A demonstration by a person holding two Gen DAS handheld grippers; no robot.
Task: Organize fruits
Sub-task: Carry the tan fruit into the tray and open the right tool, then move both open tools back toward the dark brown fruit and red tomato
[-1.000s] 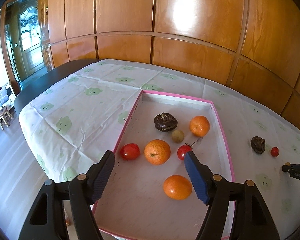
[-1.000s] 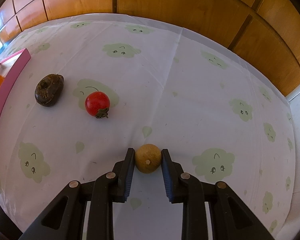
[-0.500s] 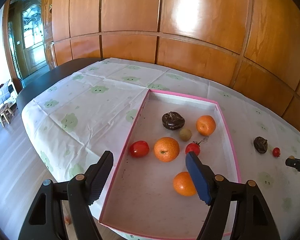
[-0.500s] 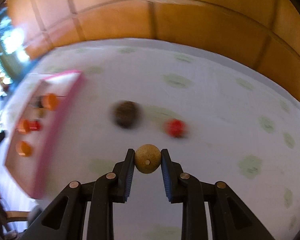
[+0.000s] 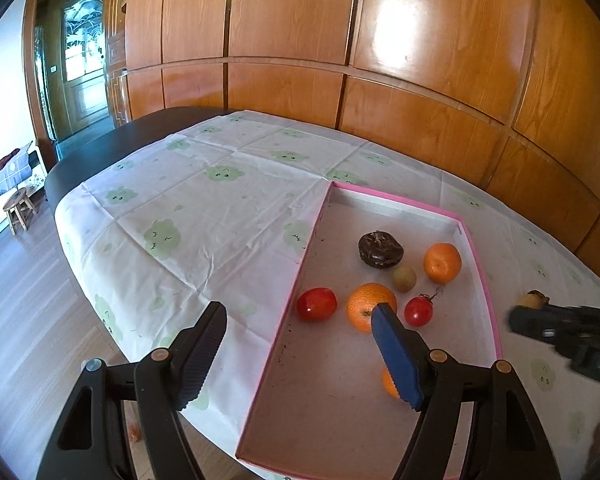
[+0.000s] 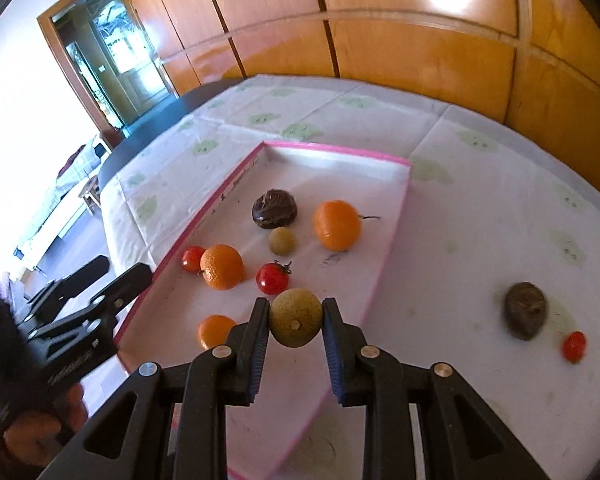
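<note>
My right gripper point(image 6: 295, 322) is shut on a small tan-green round fruit point(image 6: 296, 317) and holds it above the near right part of the pink-rimmed tray point(image 6: 332, 148). It shows at the right edge of the left wrist view point(image 5: 534, 300). The tray point(image 5: 476, 248) holds three oranges point(image 6: 337, 225), two red tomatoes point(image 6: 273, 278), a dark brown fruit point(image 6: 275, 209) and a small green fruit point(image 6: 282, 241). My left gripper point(image 5: 300, 336) is open and empty over the tray's near left rim. On the cloth right of the tray lie a dark brown fruit point(image 6: 525, 310) and a small tomato point(image 6: 574, 346).
A white tablecloth with green cloud prints point(image 5: 204, 208) covers a dark table. Wooden wall panels point(image 5: 380, 80) run behind it. A door point(image 5: 80, 72) and a stool point(image 5: 18, 210) stand at the far left. The table's near edge lies under my left gripper.
My right gripper has swung left with the small fruit, from over the bare cloth to above the tray. My left gripper has drawn back and left a little, still open.
</note>
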